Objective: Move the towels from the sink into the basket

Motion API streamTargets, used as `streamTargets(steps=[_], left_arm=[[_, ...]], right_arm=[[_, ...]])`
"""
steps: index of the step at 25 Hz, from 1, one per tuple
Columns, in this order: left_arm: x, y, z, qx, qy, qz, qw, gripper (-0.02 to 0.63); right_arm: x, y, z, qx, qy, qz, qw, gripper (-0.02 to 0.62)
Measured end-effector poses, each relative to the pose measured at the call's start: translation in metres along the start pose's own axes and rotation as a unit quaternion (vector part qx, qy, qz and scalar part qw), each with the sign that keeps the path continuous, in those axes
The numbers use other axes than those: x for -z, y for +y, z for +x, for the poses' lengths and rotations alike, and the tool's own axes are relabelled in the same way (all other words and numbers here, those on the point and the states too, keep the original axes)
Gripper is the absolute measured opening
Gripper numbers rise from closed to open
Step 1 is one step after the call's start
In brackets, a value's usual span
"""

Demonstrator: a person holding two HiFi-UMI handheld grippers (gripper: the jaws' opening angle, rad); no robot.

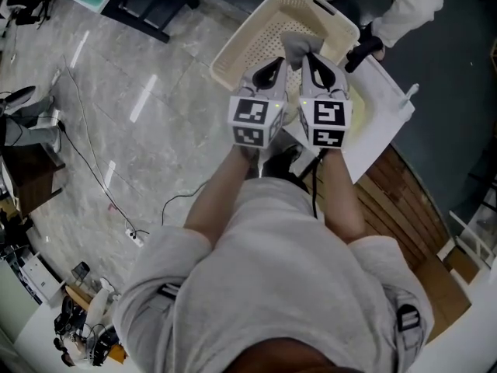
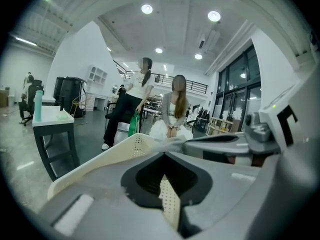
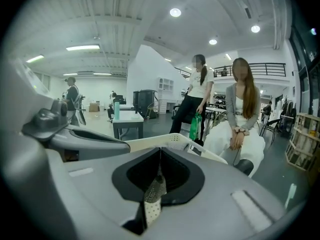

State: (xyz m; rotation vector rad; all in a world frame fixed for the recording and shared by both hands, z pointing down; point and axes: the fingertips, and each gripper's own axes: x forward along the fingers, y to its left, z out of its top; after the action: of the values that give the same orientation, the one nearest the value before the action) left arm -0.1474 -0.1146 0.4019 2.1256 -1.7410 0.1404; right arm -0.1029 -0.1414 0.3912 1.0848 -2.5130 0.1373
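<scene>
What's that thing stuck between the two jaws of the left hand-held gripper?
A cream strip full of little holes: it looks like the wall of the basket, pinched by the left hand-held gripper. The left gripper view shows it.

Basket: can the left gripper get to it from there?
Probably yes. The left gripper hangs right over the open basket, fingers apparently shut on a grey towel, with nothing in between.

Glossy grey floor (image 1: 132,61) bears a black cable (image 1: 92,158) and white power strip (image 1: 136,238).
</scene>
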Motion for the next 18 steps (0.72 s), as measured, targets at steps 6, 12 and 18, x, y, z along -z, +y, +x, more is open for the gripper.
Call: streamTargets(steps=[6,12,18], left_arm=[[-0.005,0.011,0.021,0.013,0.006,-0.009,0.9999,0.017],[-0.003,0.026,0.044,0.023,0.02,-0.018,0.9994,0.017],[0.003,0.04,0.06,0.026,0.038,-0.023,0.9987,0.017]], right_arm=[[-0.001,-0.01,0.022,0.01,0.013,0.005,1.0,0.012],[0.004,-0.018,0.048,0.015,0.029,0.016,0.999,0.012],[0.013,-0.022,0.074,0.013,0.047,0.028,0.998,0.012]])
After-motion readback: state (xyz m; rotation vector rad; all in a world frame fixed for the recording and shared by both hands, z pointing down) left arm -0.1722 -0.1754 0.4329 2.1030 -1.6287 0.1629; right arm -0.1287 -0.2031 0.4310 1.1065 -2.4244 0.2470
